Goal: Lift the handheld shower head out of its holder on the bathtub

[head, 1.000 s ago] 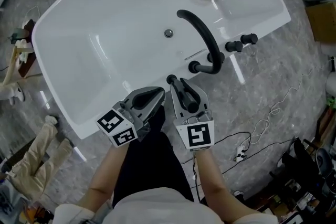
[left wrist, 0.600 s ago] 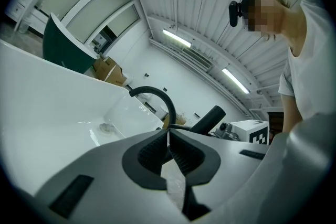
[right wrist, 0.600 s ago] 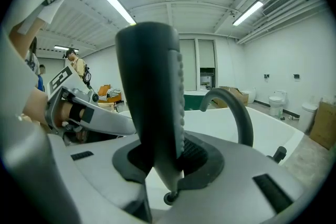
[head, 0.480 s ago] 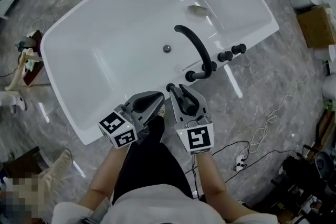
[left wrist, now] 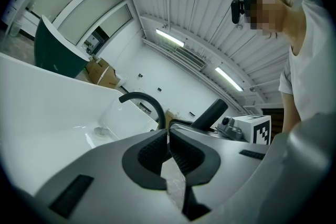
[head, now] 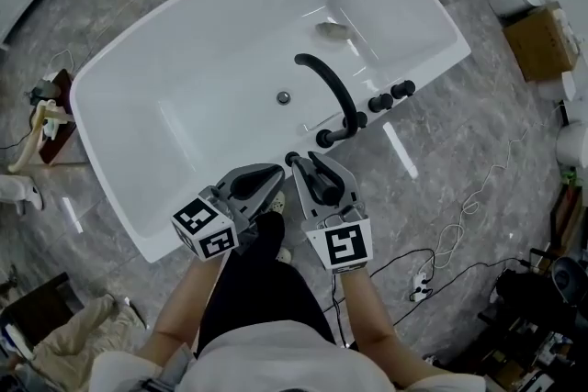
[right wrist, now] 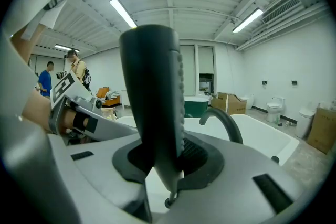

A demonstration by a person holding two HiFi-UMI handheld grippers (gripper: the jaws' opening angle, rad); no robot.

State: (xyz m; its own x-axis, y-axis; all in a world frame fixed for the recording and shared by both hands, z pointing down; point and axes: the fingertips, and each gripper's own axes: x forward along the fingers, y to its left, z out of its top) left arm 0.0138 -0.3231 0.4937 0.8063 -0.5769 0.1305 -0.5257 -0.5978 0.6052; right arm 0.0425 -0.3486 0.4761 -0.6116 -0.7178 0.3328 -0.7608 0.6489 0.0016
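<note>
The black handheld shower head (right wrist: pixel 152 107) stands upright between the pads of my right gripper (right wrist: pixel 168 162), which is shut on its handle. In the head view the shower head (head: pixel 317 177) lies along that right gripper (head: pixel 310 172), just off the near rim of the white bathtub (head: pixel 138 106). The black arched faucet (head: pixel 323 83) and two black knobs (head: pixel 390 96) sit on the rim beyond it. Beside it on the left, my left gripper (head: pixel 266 184) is shut with nothing between its pads (left wrist: pixel 157 150). From the left gripper view the shower head (left wrist: pixel 210 113) shows to the right.
A cardboard box (head: pixel 537 41) and white fixtures stand on the grey floor at the right. Cables (head: pixel 459 225) trail across the floor on the near right. A wooden stand (head: pixel 41 124) is left of the tub. Two people (right wrist: pixel 50 78) stand far off.
In the head view the tub and faucet have grown smaller and slid left, while both grippers keep their place in the picture. The right gripper's hold on the shower head is unchanged.
</note>
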